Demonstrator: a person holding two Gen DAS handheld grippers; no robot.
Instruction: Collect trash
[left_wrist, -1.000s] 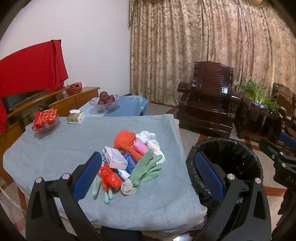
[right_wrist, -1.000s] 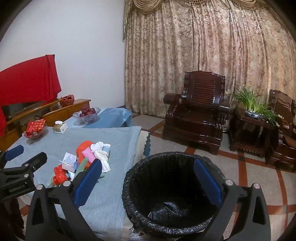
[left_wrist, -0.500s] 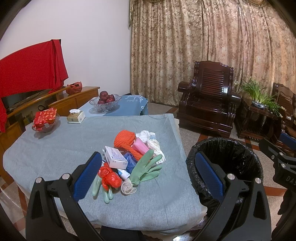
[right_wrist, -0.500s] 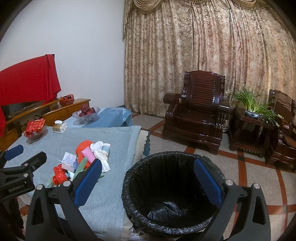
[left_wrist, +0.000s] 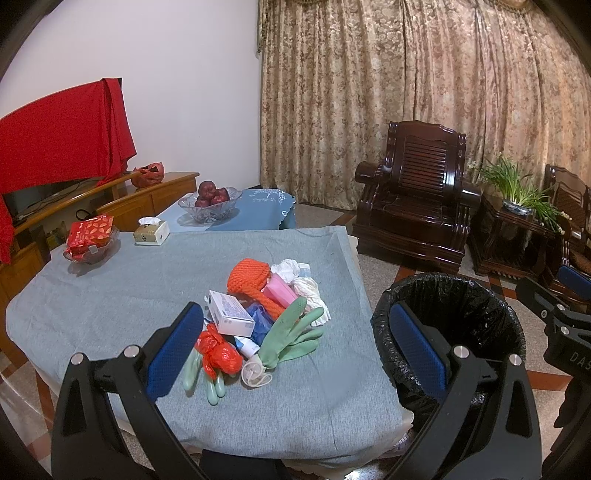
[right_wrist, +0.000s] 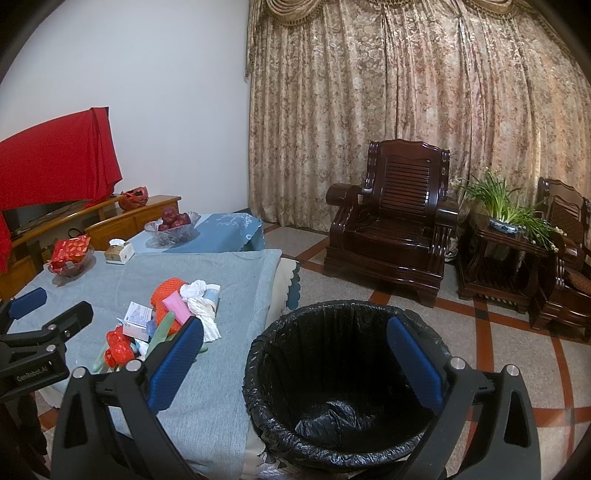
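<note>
Almost nothing has moved since the earlier frames: both views keep the same framing, and the heap of rubbish lies just as it did, piece for piece.

Starting at the fingers, the left gripper (left_wrist: 295, 347) has its blue pads spread wide with nothing between them. It hangs above the near edge of the grey tablecloth (left_wrist: 110, 295), short of the heap. The right gripper (right_wrist: 295, 358) is equally wide apart and empty, and it hangs over the trash bin (right_wrist: 258, 369), looking down into its mouth.

Taking the bin as the landmark: it stands on the floor just beside the table's right edge, lined with a black bag. Only crumpled liner shows at its bottom, so by my reading no trash has gone in yet.

The trash pile (left_wrist: 266, 314) sits on the cloth to the left of the bin, near that side of the table. Nearest the left gripper are a red plastic wad (left_wrist: 218, 350) and a pair of green rubber gloves (left_wrist: 291, 336), one partly under the wad. A white carton (left_wrist: 231, 312) lies behind them, then an orange knitted piece (left_wrist: 249, 275), a pink packet (left_wrist: 282, 291) and white crumpled tissue (left_wrist: 308, 295), farthest from the gripper.

Well away from the bin, at the table's far left, a dish with a red packet (left_wrist: 90, 236) and a tissue box (left_wrist: 151, 232) look like belongings, not rubbish.

So the task appears to be at its very start: no first pick made, whole pile left to move.
</note>
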